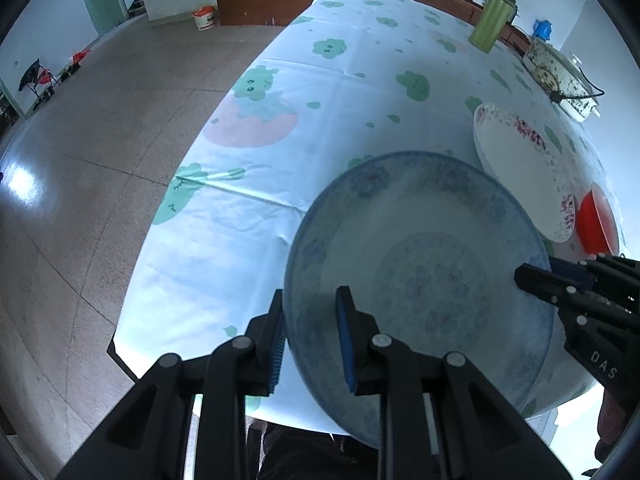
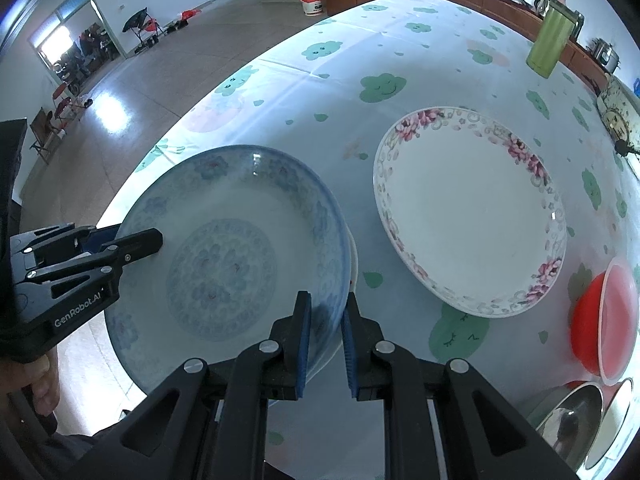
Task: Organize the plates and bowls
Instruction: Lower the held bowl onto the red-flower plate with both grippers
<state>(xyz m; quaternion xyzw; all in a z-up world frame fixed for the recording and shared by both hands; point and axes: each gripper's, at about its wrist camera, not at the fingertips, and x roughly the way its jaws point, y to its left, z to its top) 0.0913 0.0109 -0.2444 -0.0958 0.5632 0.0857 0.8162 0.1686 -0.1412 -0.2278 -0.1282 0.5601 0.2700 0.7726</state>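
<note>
Both grippers clamp the blue bowl [image 2: 224,264] by opposite rims, at the near edge of the table [image 1: 360,80]: the left gripper [image 1: 310,336] has its jaws narrow on the left rim, the right gripper [image 2: 326,340] narrow on the right rim. The bowl is empty. Beside it lies an empty floral plate [image 2: 472,208], then a red bowl [image 2: 600,320] and a steel pot [image 2: 580,420] with a lid

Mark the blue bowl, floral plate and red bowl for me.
blue bowl [image 2: 224,264]: right wrist view, patterned centre of its inside.
floral plate [image 2: 468,216]: right wrist view, plain white middle.
red bowl [image 2: 588,320]: right wrist view, outer red wall.
</note>
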